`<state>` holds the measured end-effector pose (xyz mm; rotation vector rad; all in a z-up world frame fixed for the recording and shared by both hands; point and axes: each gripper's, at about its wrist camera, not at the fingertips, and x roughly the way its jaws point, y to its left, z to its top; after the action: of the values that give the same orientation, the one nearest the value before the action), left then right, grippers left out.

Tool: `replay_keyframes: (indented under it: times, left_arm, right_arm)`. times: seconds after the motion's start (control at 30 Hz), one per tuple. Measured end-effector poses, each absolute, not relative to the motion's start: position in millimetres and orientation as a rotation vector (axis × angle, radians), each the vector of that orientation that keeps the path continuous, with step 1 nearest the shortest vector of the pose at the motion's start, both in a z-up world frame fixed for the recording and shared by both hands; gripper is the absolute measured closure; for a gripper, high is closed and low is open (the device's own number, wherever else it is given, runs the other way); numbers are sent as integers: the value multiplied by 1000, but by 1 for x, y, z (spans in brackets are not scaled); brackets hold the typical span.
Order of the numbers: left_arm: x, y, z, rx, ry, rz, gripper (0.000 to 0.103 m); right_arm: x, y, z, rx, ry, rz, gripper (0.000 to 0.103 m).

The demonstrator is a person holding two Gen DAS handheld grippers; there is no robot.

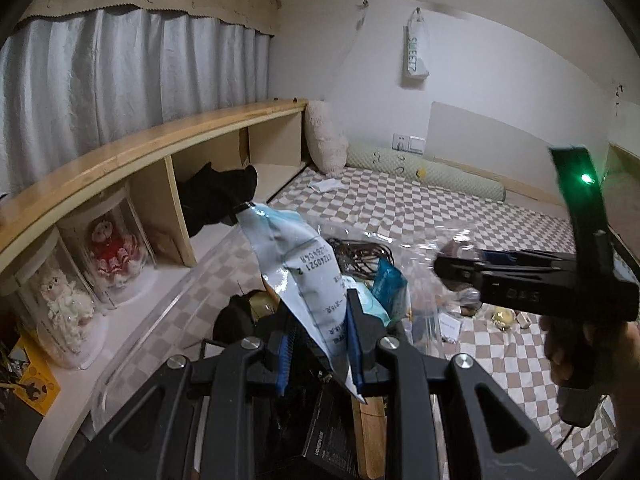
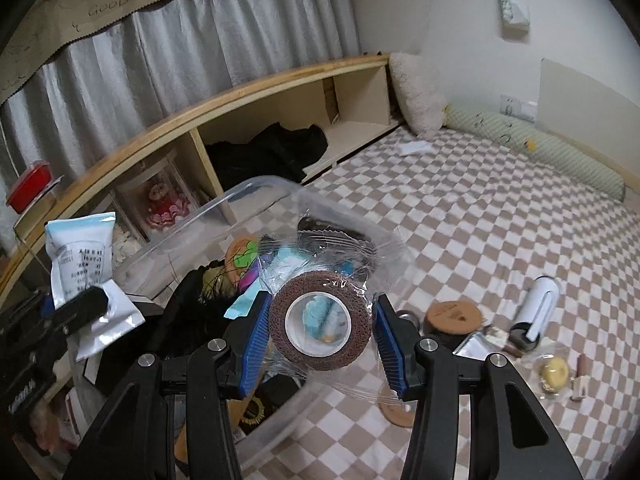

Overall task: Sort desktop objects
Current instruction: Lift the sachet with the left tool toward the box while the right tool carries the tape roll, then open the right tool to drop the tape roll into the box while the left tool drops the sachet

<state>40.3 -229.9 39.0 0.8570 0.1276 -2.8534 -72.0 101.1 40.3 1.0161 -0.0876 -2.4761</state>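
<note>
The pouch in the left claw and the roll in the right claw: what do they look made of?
The pouch looks like foil-laminate film: silvery matte faces, crinkled, a flat sealed edge, printed text. The brown roll looks like a crepe-textured bandage or tape on a white core, probably fabric or foam, wrapped in a clear plastic bag that shows glossy wrinkles.

Right gripper (image 2: pixel 320 338) clamps brown tape roll (image 2: pixel 319 322) (plastic-wrapped) above bin (image 2: pixel 240 196)

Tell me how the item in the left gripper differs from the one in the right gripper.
The left gripper pinches a flat white-and-blue foil pouch with printed text; the right gripper clamps a round brown tape roll sealed in clear plastic wrap. The pouch is thin and limp, the roll thick and hollow-centred. Both hang above the clear storage bin.
</note>
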Motion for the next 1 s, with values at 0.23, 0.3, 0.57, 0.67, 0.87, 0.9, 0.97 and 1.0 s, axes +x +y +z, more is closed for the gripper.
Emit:
replay_keyframes:
  times: [0.23, 0.3, 0.57, 0.67, 0.87, 0.9, 0.97, 1.0]
  left_arm:
    - [21, -224, 23, 946, 110, -2831, 80]
    - [16, -225, 21, 960, 117, -2829, 80]
    - [-20, -242, 33, 962, 185, -2804, 80]
    - [-33, -245, 34, 980, 210, -2792, 80]
    - [-55, -243, 23, 1033, 143, -2738, 80]
    - [-58, -244, 21, 1047, 144, -2730, 80]
    - [-62, -247, 16, 1069, 150, -2719, 80]
    - [-63, -248, 14, 1075, 148, -2710, 80]
  right_arm:
    - [-79, 68, 22, 1053, -5, -2426, 52]
    - [-79, 60, 19, 1051, 45, -2422, 52]
    - [-94, 54, 14, 1019, 41, -2452, 52]
    - [-105, 53, 12, 1004, 9, -2458, 52]
    - [-124, 52, 0, 1011, -60, -2441, 52]
    - [-126, 52, -3, 1013, -64, -2437, 52]
    - [-129, 50, -5, 1019, -59, -2423, 52]
    - [-130, 49, -6, 1024, -46, -2416, 52]
